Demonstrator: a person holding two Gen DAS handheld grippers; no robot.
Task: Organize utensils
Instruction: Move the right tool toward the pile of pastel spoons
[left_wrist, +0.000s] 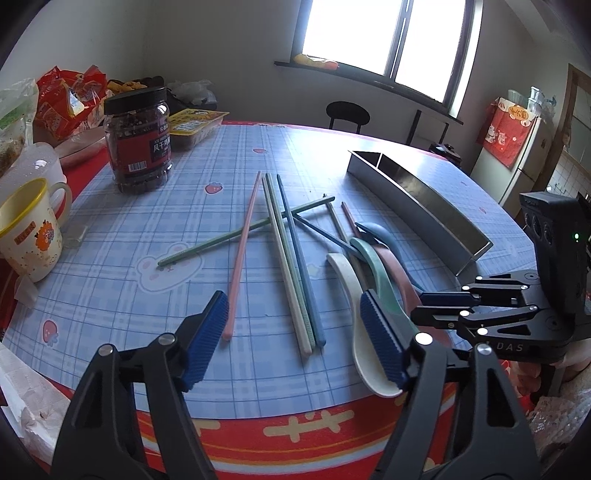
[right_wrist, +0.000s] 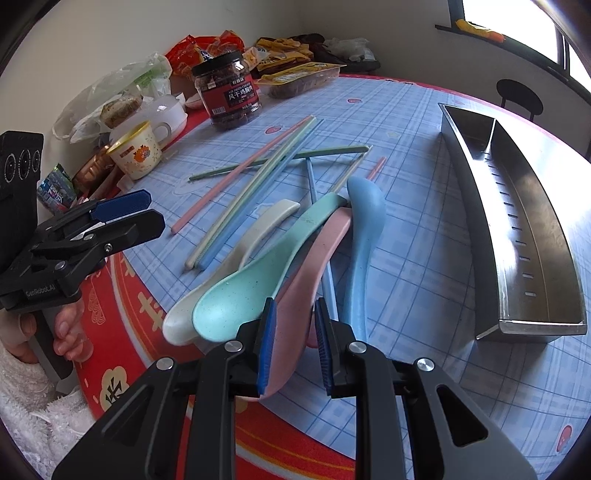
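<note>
Blue checked tablecloth (left_wrist: 110, 295) carries scattered chopsticks (left_wrist: 291, 266) and four spoons beside a steel tray (right_wrist: 517, 236); right gripper (right_wrist: 293, 343) pinches the pink spoon (right_wrist: 306, 288), while left gripper (left_wrist: 295, 339) hangs part-open, holding nothing, over the chopstick ends.

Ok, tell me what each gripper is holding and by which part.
The right gripper grips the pink spoon at its bowl end. The left gripper is open over the chopsticks, holding nothing.
</note>
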